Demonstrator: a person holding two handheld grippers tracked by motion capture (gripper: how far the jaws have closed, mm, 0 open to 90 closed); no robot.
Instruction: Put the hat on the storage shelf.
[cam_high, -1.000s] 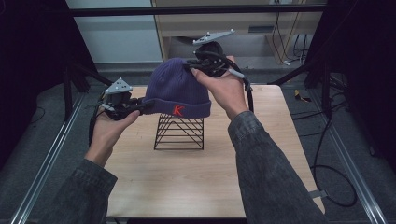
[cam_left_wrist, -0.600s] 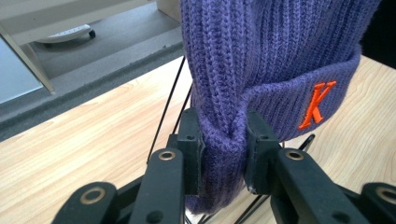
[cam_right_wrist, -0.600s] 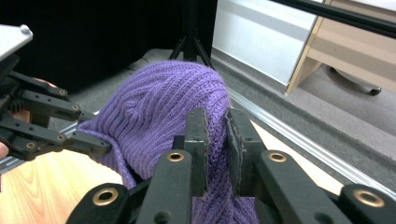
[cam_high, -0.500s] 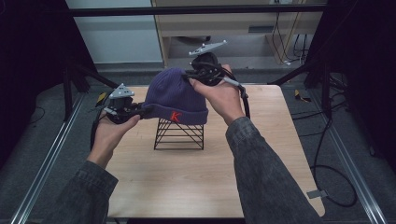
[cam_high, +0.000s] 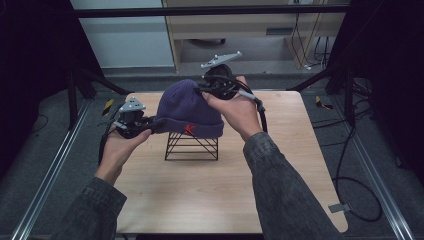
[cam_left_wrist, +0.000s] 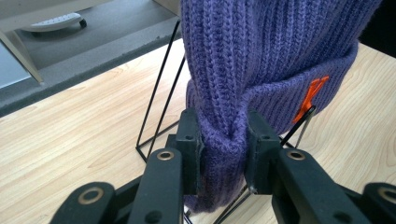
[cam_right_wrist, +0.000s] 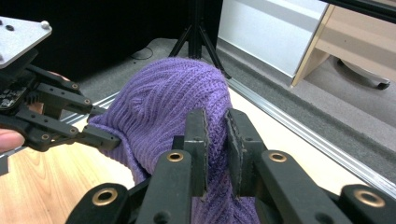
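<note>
From the high view my sleeves and forearms come in low, over bare wooden table (cam_high: 210, 200) in front of me, with plenty of free board there and to the right toward the table's edge. Mid-table stands a black wire stand (cam_high: 192, 146), and the purple beanie (cam_high: 187, 107) sits over its top. My left gripper (cam_high: 152, 125) clamps the beanie's folded cuff on its left side; the left gripper view shows both jaws pressed into a bunched fold of knit (cam_left_wrist: 223, 140), closed on it. That view also shows the orange logo (cam_left_wrist: 309, 95) on the cuff and the stand's thin wires (cam_left_wrist: 159, 107) under the hat, with open tabletop to the left.

My right gripper (cam_high: 209, 91) is at the beanie's upper back right. The right gripper view shows its jaws nearly together with purple knit (cam_right_wrist: 177, 107) pinched between them, so it grips the beanie too. It also catches the left gripper (cam_right_wrist: 100, 137) across the hat.

Beyond the far table edge: grey floor, a metal rail (cam_right_wrist: 299, 130), pale cabinet (cam_high: 235, 35), cables (cam_high: 350, 165) on the right.
</note>
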